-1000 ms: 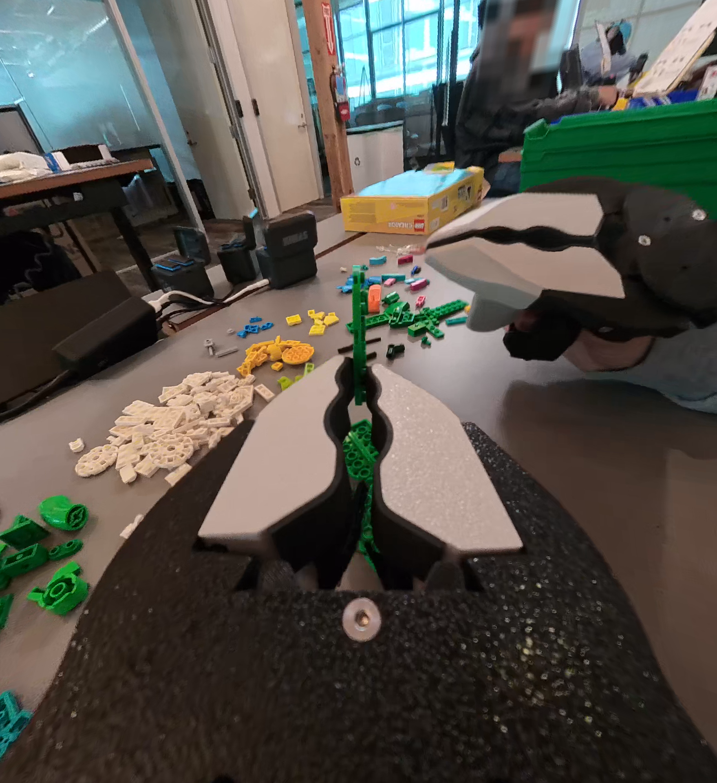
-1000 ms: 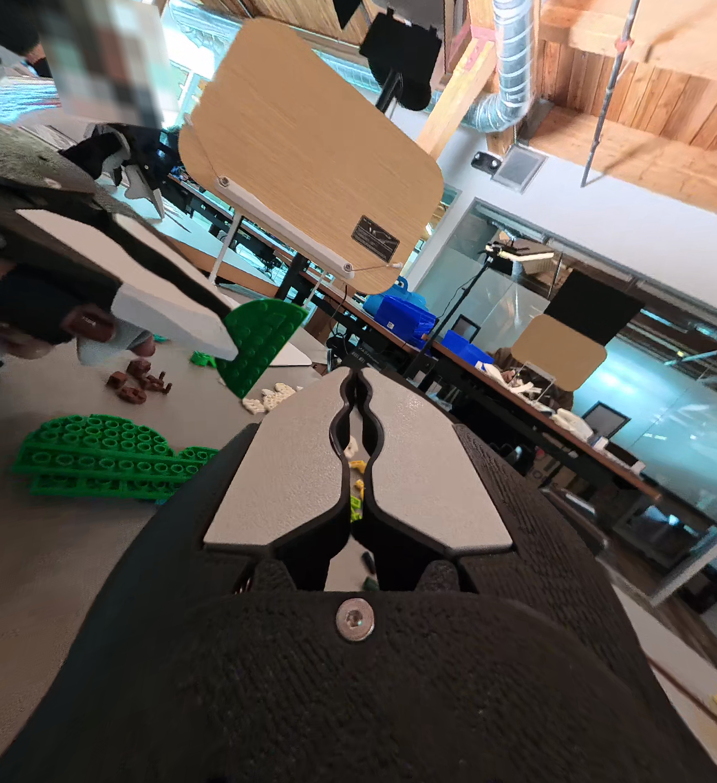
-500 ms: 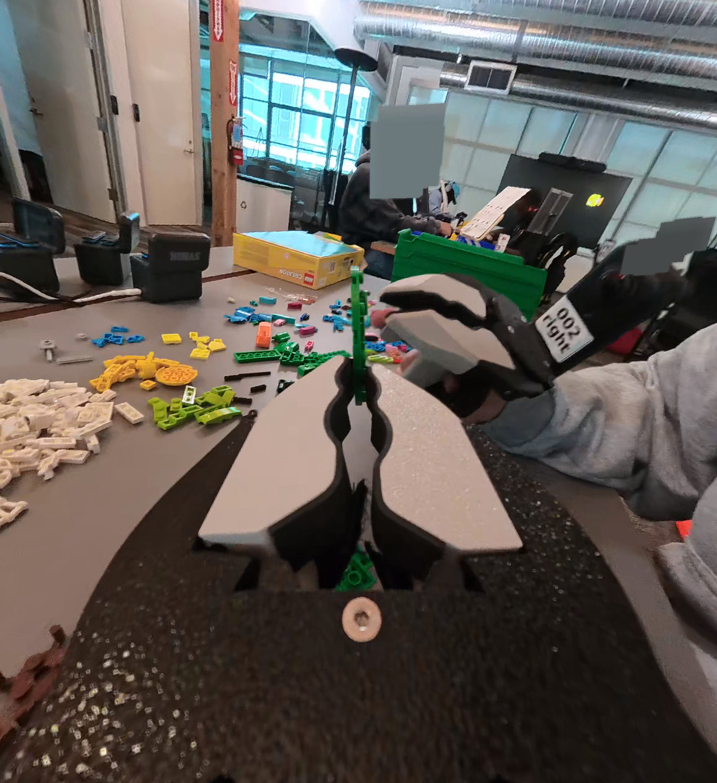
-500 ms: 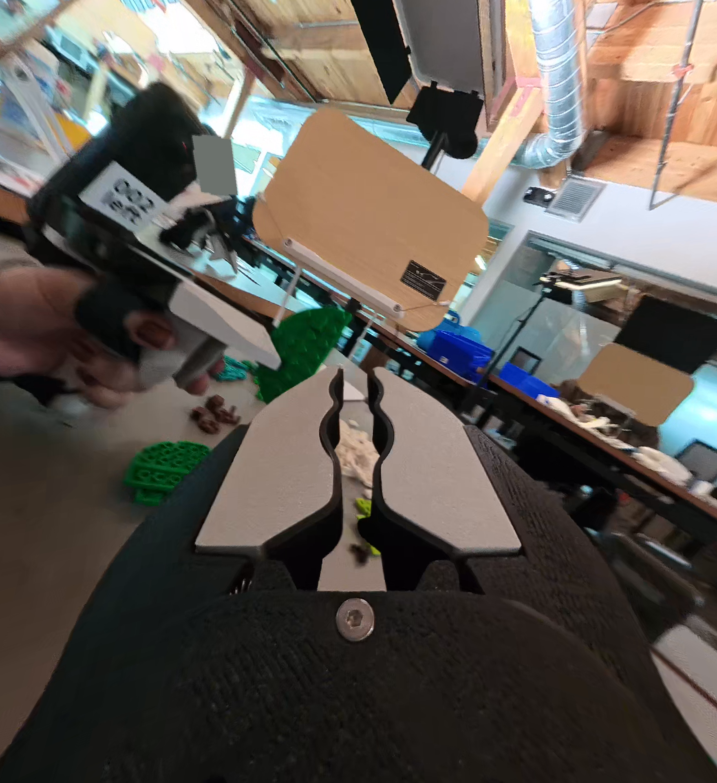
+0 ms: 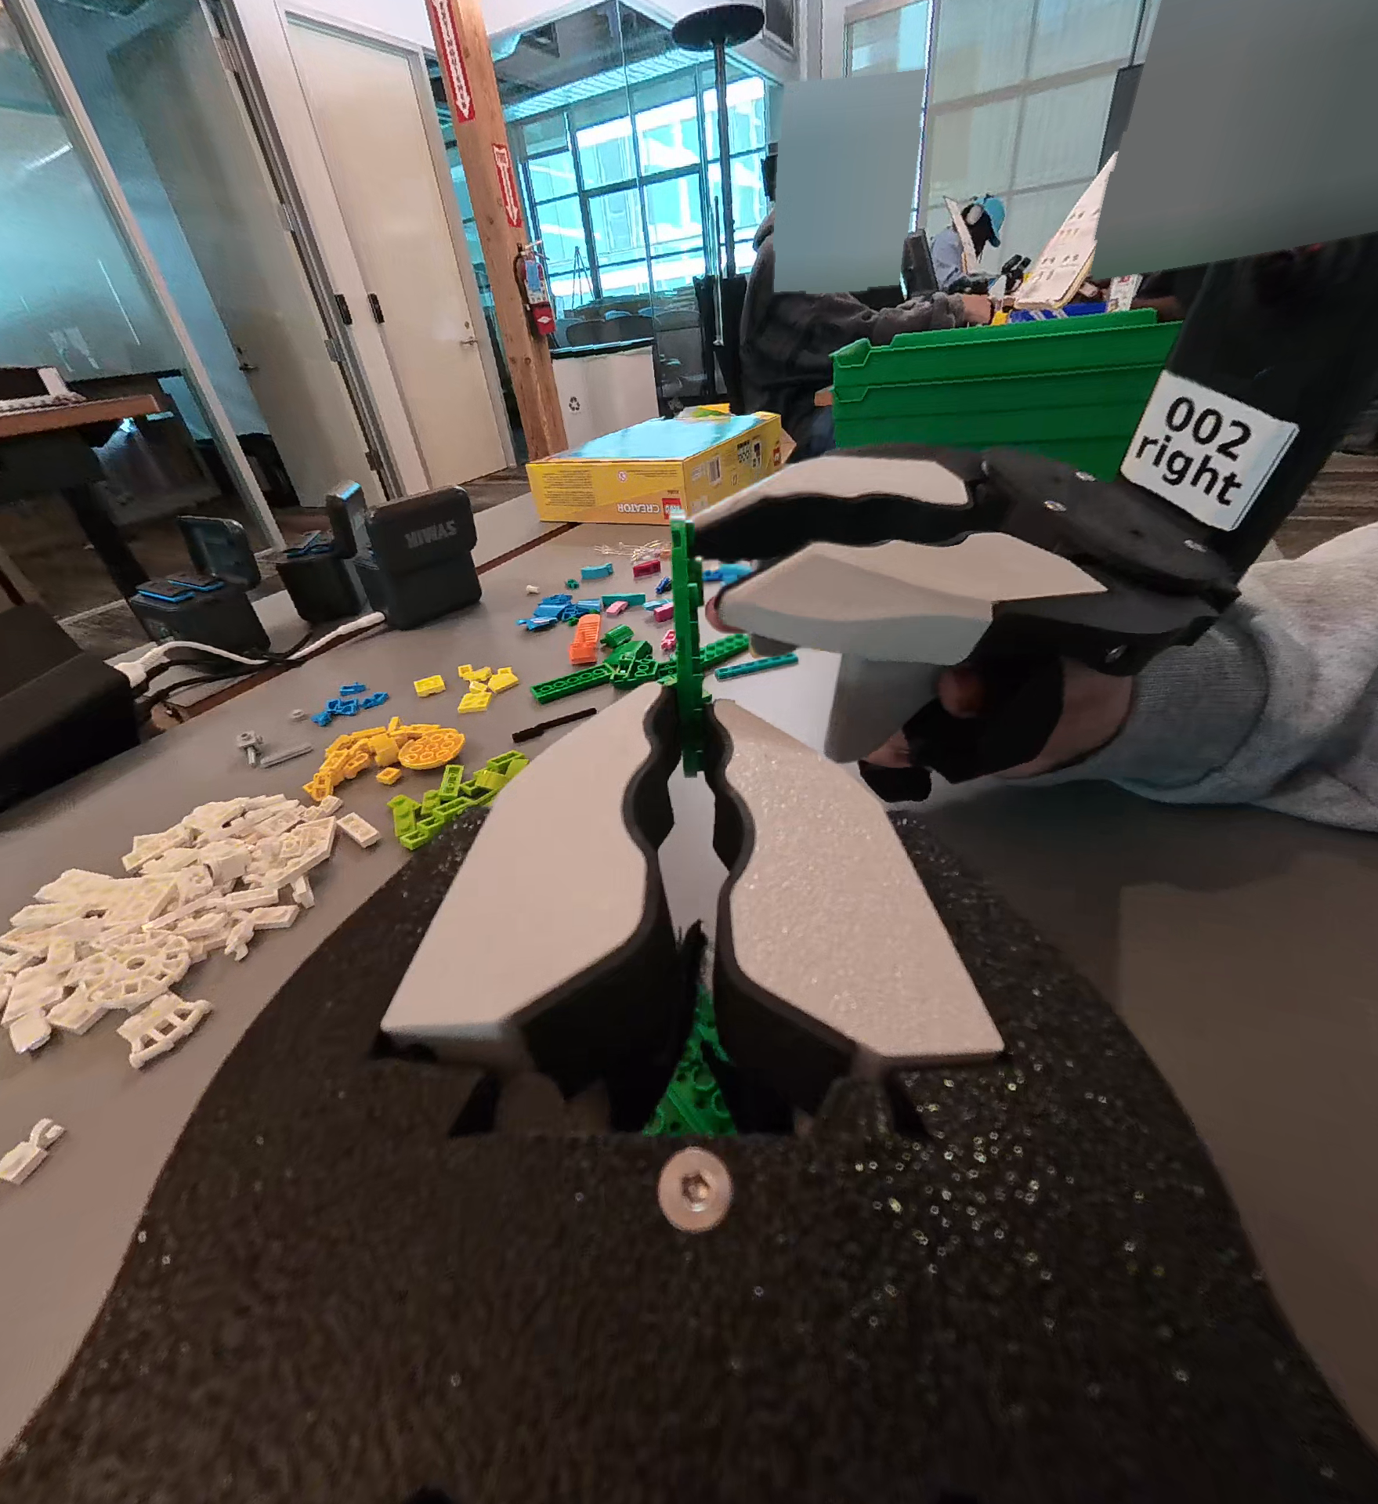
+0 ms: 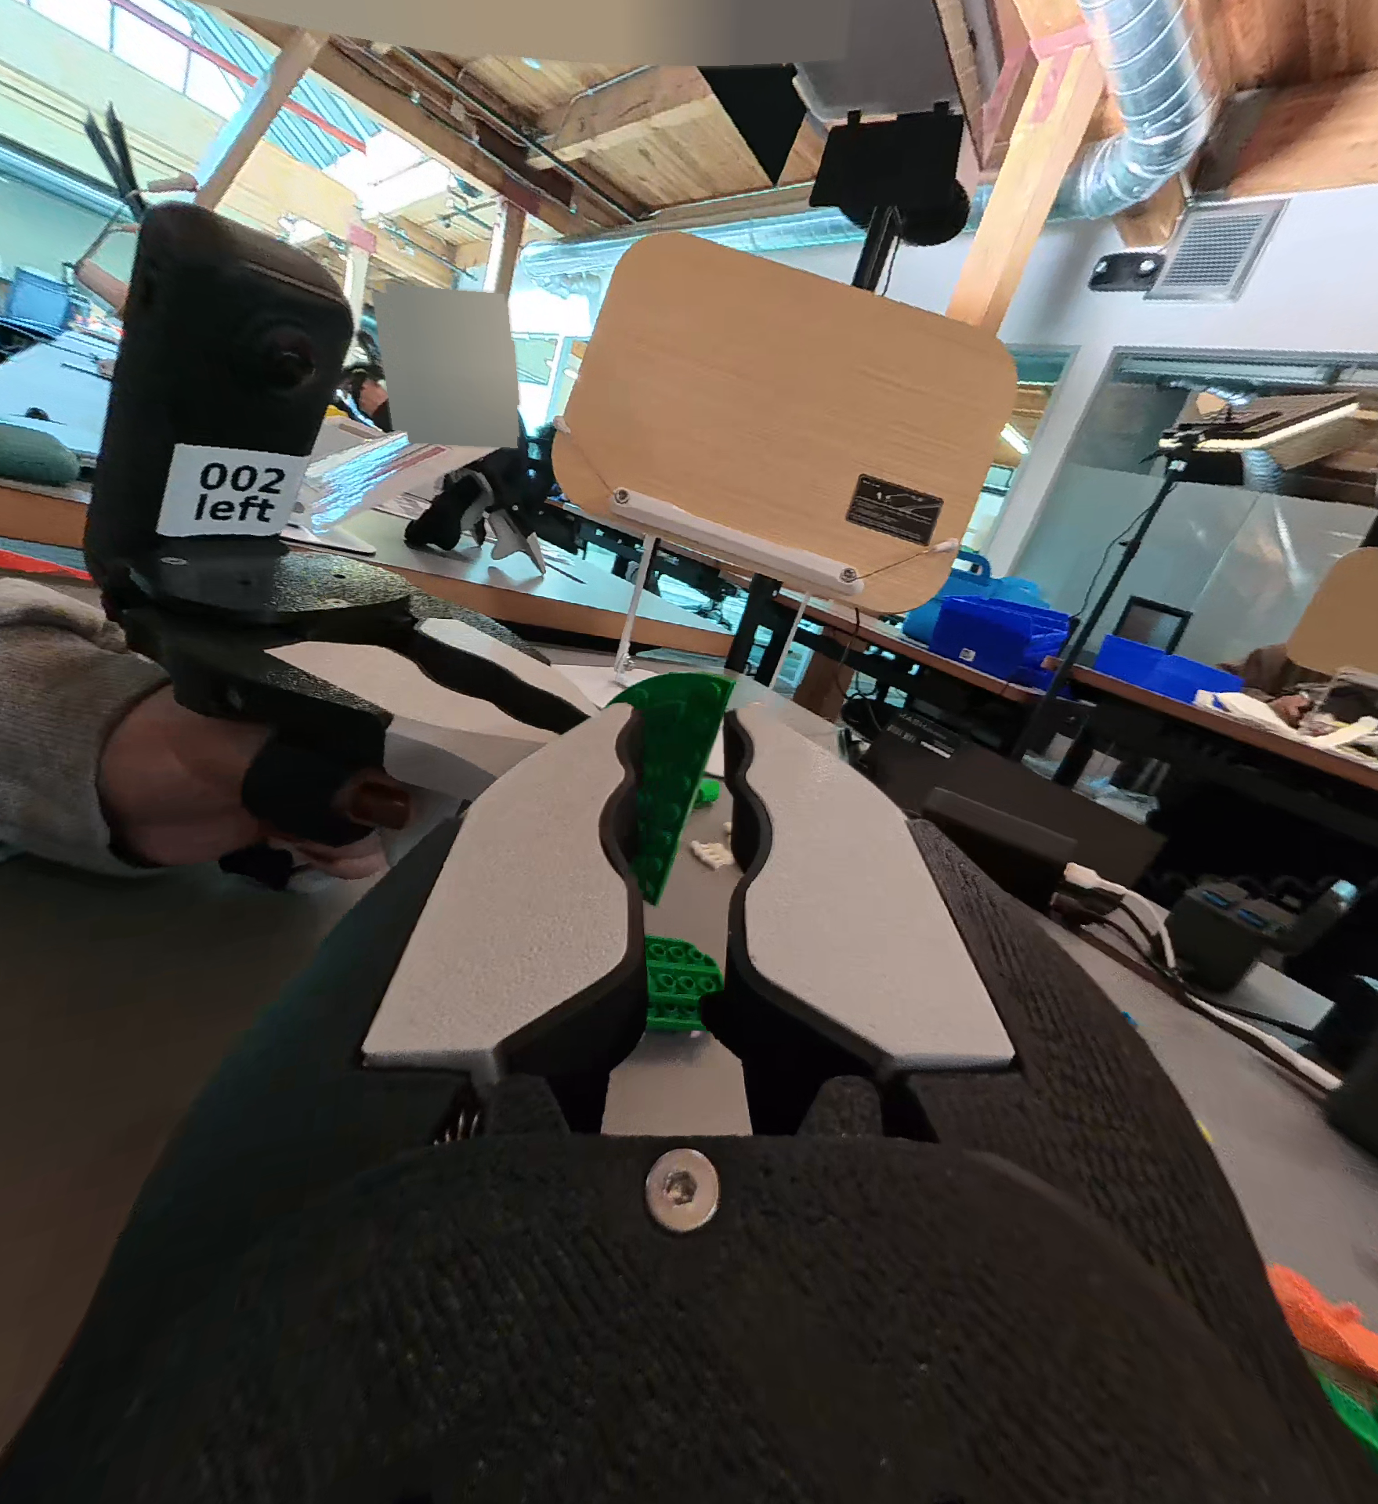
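Left wrist view, left claw [image 5: 689, 716] pinching upright green plate [image 5: 685, 618], right claw [image 5: 706, 570] straddling its top edge

Grey table [image 5: 1157, 936]; glass-walled office, white doors [image 5: 392, 268], wooden post [image 5: 498, 228], timber ceiling [image 6: 669, 138], silver duct [image 6: 1141, 106].

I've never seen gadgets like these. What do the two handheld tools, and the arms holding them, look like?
Each tool, left and right, has a rough black textured body with a silver screw, and two flat grey fingers with wavy black inner edges. Seen from opposite, each carries a tall black camera housing bearing a white label. The person wears grey knit sleeves and black fingerless gloves.
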The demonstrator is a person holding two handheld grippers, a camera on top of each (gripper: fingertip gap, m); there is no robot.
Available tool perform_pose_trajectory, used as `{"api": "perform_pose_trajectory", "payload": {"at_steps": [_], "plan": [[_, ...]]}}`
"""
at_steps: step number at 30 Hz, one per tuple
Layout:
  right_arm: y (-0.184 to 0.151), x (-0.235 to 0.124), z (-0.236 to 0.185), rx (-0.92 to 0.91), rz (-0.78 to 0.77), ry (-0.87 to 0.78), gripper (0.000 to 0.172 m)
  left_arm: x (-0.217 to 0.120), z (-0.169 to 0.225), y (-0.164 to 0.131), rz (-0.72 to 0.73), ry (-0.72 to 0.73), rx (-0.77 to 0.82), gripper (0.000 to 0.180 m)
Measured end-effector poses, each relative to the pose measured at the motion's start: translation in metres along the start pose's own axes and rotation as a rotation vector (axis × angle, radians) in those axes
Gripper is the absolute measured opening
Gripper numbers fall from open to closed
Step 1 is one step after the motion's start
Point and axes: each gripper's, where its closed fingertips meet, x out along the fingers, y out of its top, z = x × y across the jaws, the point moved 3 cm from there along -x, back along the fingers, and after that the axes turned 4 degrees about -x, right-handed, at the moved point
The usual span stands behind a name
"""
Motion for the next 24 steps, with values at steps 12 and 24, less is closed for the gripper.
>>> {"api": "perform_pose_trajectory", "payload": {"at_steps": [12,24], "plan": [[0.0013,0.0000,-0.0033,0.008,-0.003,0.026,0.016,-0.0019,0.0057,-0.0002,-0.038,-0.019,0.172,0.006],[-0.0013,-0.0022,-0.0006,0.134,-0.064,0.178,0.013,-0.0018,0.0061,-0.0031,-0.061,-0.040,0.188,0.006]]}}
